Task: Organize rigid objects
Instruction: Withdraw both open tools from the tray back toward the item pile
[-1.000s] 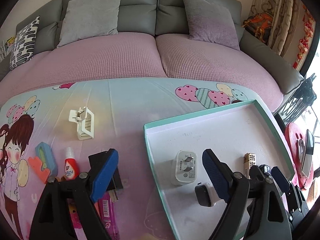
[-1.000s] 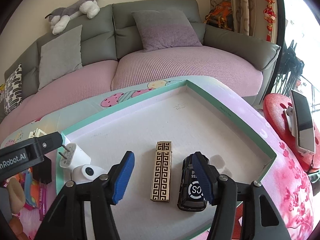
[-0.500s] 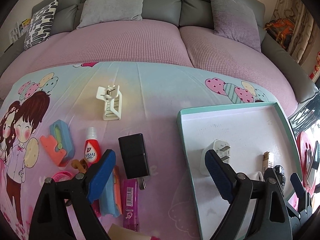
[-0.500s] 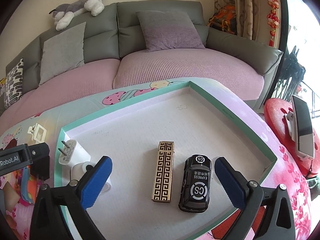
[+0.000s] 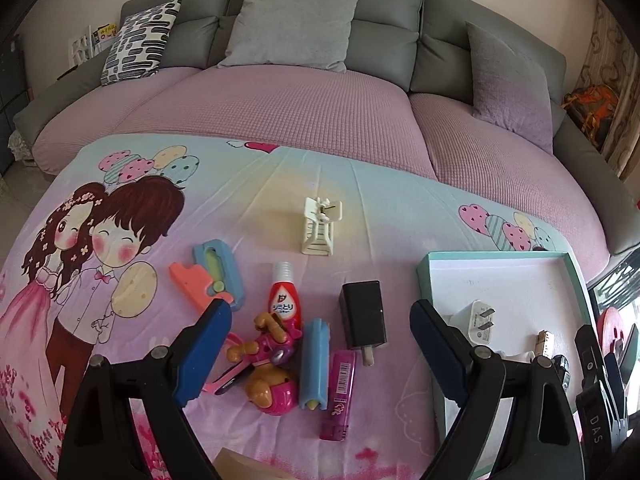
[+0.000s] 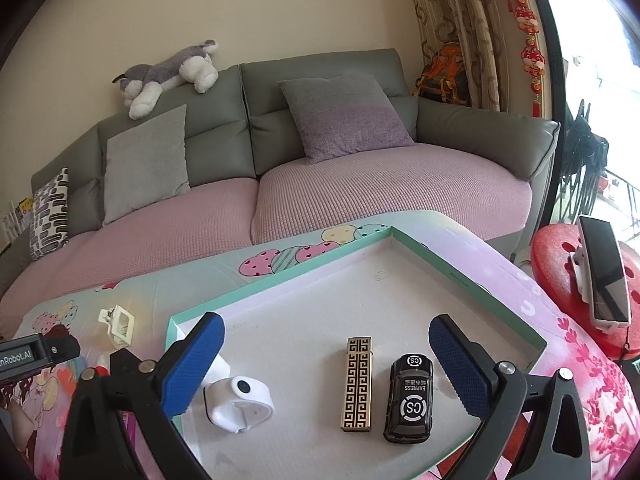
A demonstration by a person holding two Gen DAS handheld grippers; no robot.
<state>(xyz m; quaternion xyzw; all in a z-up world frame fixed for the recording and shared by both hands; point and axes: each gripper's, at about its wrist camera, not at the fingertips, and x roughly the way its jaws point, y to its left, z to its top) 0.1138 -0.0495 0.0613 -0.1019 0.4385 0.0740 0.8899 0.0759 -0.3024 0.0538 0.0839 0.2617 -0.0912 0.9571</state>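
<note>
Right gripper (image 6: 326, 364): fingers just spread wide, empty, above toy car (image 6: 409, 399) & patterned bar (image 6: 357, 384) lying in tray (image 6: 280, 286). Left gripper (image 5: 320, 344): fingers spread, empty, over black charger (image 5: 363, 314) on table.

Mint-rimmed white tray (image 6: 472, 276) holds a gold-and-black key-patterned bar (image 6: 357, 388); at its three o'clock, a glossy black toy car (image 6: 409, 398) with white lettering.

sofa (image 6: 400, 184): grey, with a pink cover
toy dog (image 6: 168, 74): lying on top
phone (image 6: 604, 272): on red stool (image 6: 560, 256)
</note>
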